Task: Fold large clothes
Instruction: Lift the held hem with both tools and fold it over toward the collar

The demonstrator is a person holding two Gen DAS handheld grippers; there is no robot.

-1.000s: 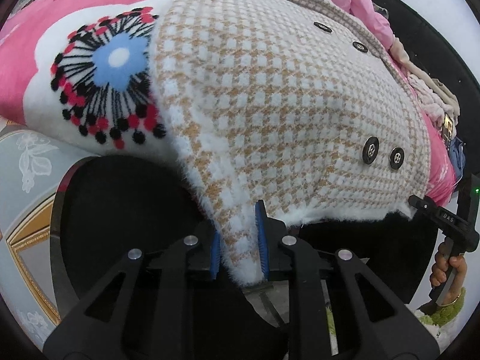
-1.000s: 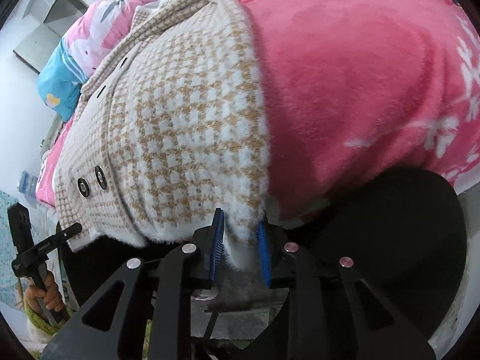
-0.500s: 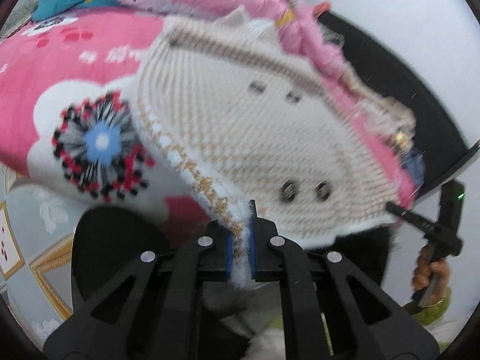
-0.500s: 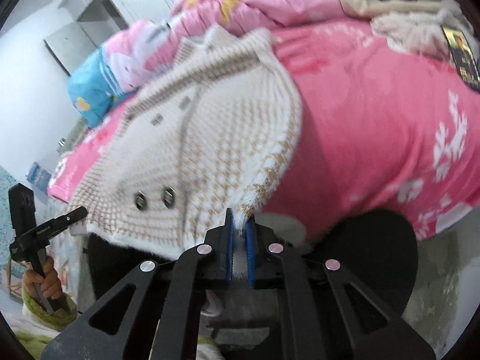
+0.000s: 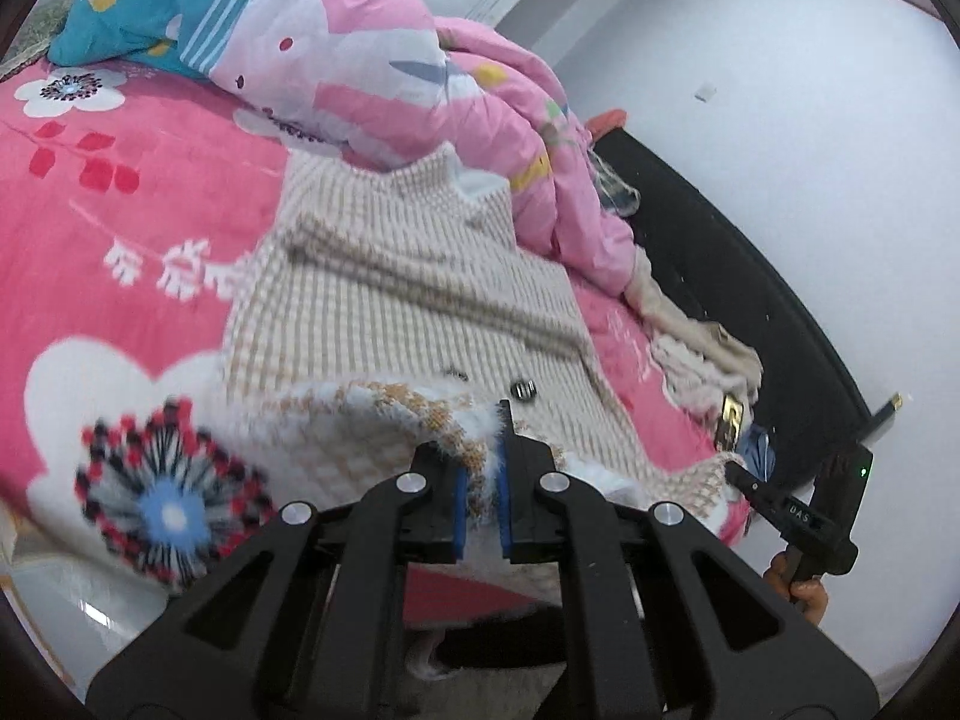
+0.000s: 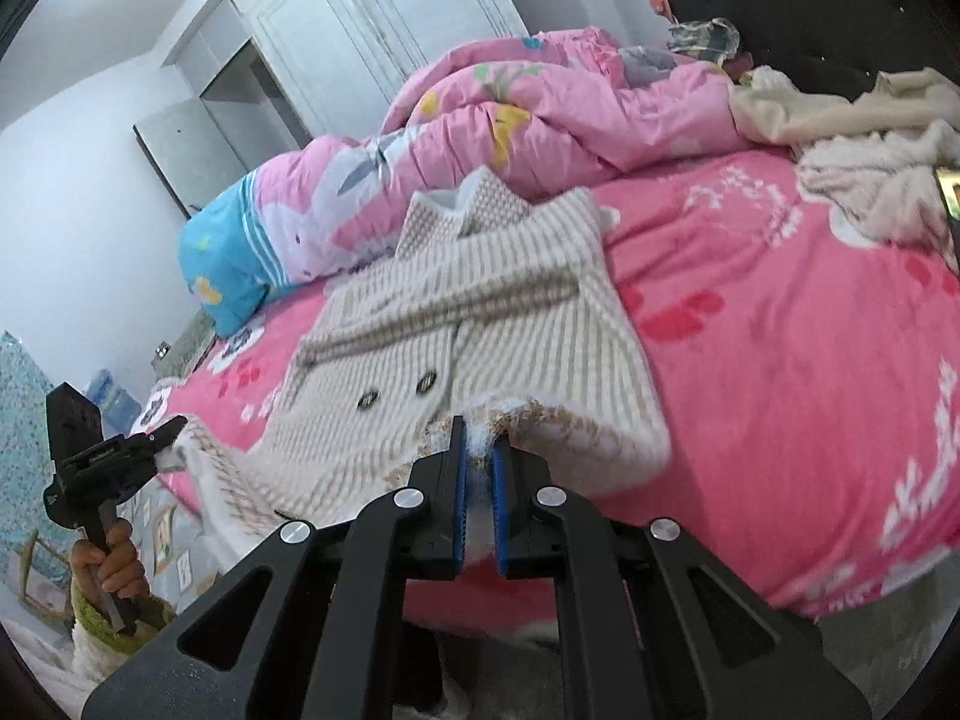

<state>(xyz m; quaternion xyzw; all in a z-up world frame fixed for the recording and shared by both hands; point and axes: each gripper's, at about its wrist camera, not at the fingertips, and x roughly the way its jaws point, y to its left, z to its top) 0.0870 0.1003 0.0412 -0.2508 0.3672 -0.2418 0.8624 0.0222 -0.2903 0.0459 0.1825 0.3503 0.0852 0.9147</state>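
Gripping the coat's fluffy hem, the left gripper (image 5: pixel 480 474) has its blue pads pressed onto a white-and-tan corner, jaws nearly together w/ only fabric between. Right gripper (image 6: pixel 478 468) is likewise clamped on the opposite hem corner, white fuzz squeezed between its pads. Both sets of jaws have just been closing onto the cloth.

Checked coat (image 5: pixel 408 312) lies face up on the pink floral blanket (image 5: pixel 120 222), collar end toward the far side of the bed; near hem is raised off the blanket at both corners and curls back toward the coat's body. Dark buttons (image 6: pixel 396 390) show on the front, approx. mid-coat.

Hard to read: weave pattern is motion-blurred in both views; hem stretch between the two corners is partly cut off behind the gripper bodies. Lower bed edge and floor are blocked by the black frames.

Left hand (image 6: pixel 114 564) is wrapped around its handle at the lower left of the right wrist view, green cuff below; right hand (image 5: pixel 804 591) is only partly visible at the frame edge of the left wrist view. Both grippers tilt downward toward the bed.

Farther back: pink quilt (image 6: pixel 540 114) bunched up, blue pillow (image 6: pixel 222 264), cream clothes (image 6: pixel 864 138) by the black headboard (image 5: pixel 750 276), white wardrobe (image 6: pixel 372 30).
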